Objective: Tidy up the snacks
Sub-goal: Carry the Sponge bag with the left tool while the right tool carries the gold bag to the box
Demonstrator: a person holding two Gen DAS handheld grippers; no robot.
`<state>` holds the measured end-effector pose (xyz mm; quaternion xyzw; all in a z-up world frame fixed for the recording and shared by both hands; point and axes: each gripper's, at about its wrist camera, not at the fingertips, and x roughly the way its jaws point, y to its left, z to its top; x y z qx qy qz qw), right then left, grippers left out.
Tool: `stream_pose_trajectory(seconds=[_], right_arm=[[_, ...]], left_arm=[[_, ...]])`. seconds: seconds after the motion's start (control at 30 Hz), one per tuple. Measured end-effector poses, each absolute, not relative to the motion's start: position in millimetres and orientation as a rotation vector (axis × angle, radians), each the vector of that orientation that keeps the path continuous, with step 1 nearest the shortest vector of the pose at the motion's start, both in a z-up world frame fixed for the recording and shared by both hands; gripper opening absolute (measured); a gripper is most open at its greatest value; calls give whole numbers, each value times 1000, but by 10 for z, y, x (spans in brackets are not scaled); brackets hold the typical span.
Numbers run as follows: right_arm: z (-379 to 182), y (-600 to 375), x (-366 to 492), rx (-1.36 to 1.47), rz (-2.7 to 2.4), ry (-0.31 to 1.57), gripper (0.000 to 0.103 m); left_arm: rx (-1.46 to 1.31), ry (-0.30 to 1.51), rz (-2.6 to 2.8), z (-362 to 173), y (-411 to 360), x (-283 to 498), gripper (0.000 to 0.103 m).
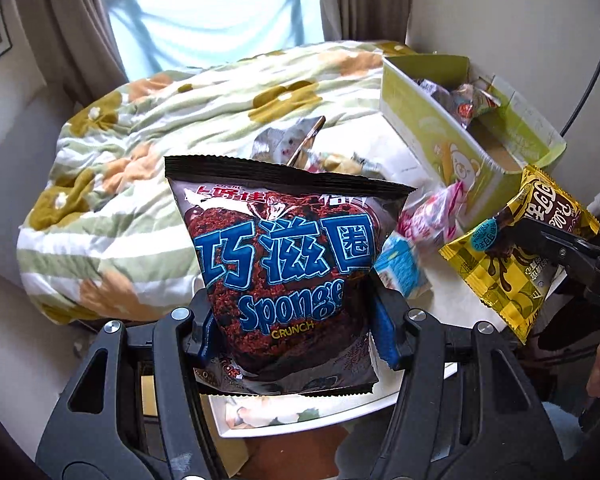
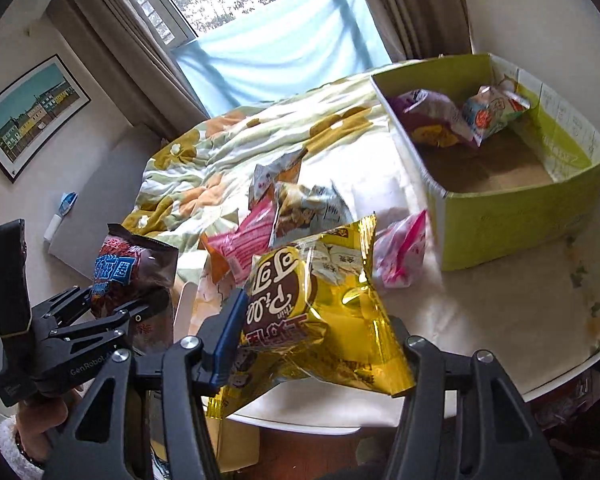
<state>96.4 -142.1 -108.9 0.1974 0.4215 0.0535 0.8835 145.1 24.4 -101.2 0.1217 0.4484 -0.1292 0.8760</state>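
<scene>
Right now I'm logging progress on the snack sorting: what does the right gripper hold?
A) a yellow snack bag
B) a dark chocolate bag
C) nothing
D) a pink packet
A: the right gripper is shut on the yellow snack bag, above the table.

Box [image 2: 500,232] front half free; loose packets [image 2: 300,208] beside.

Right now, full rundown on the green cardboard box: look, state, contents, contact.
The green cardboard box is open-topped, lime green outside with a cartoon bear printed on one side and bare brown cardboard on its floor. It sits upright on the white table, at the far right, its far end next to the floral blanket. Inside, at the far end, lie a purple snack pack and a pale printed snack pack; the rest is bare. Neither gripper touches it.
</scene>
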Motion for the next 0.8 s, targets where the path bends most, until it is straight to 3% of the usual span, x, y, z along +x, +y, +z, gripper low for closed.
stream_pose_trajectory(seconds=[0.4,0.6,0.8], right_arm=[[-524,-2938,1525,259,148,859,52],[-565,-3659,1825,212,160,903,52],[-706,-4147,1968,198,163,945,52]], left_arm=[[197,857,-247,-391,-1394,2094,56],[139,924,-257,-545,-2282,2504,56],[144,1035,-237,-1034,-2923,2841,56]])
